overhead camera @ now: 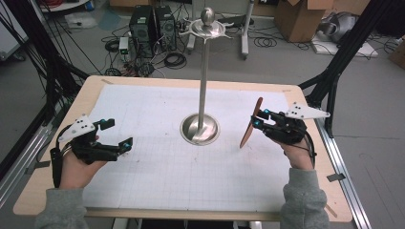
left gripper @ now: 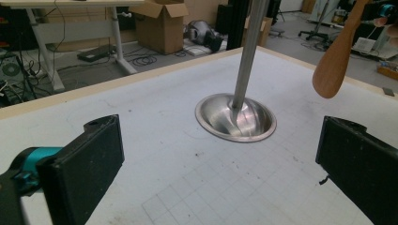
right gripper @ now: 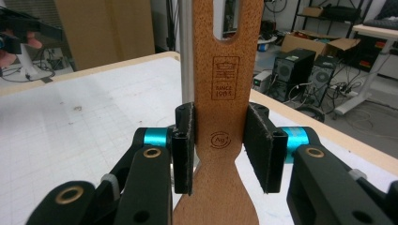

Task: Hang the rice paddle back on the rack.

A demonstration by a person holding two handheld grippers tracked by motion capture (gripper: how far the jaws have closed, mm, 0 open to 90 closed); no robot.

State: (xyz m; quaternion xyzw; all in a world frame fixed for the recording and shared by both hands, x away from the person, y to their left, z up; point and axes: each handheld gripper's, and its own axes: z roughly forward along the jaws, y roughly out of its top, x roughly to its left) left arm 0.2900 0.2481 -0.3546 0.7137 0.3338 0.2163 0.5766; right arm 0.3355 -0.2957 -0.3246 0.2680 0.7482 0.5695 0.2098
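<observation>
Steel stand (overhead camera: 204, 76) at centre: to its left the left gripper (overhead camera: 118, 135) waits, jaws wide and empty; to its right the right gripper (overhead camera: 258, 119) clamps the wooden spatula (overhead camera: 250, 124) aloft, probably readying its slot for a hook.

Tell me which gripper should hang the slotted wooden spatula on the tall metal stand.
Right. The right gripper already clamps the slotted wooden spatula upright beside the tall metal stand. The left gripper is open, holds nothing and sits farther from the stand.

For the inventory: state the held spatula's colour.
Light brown wood; the wooden spatula shows best in the right gripper view.
</observation>
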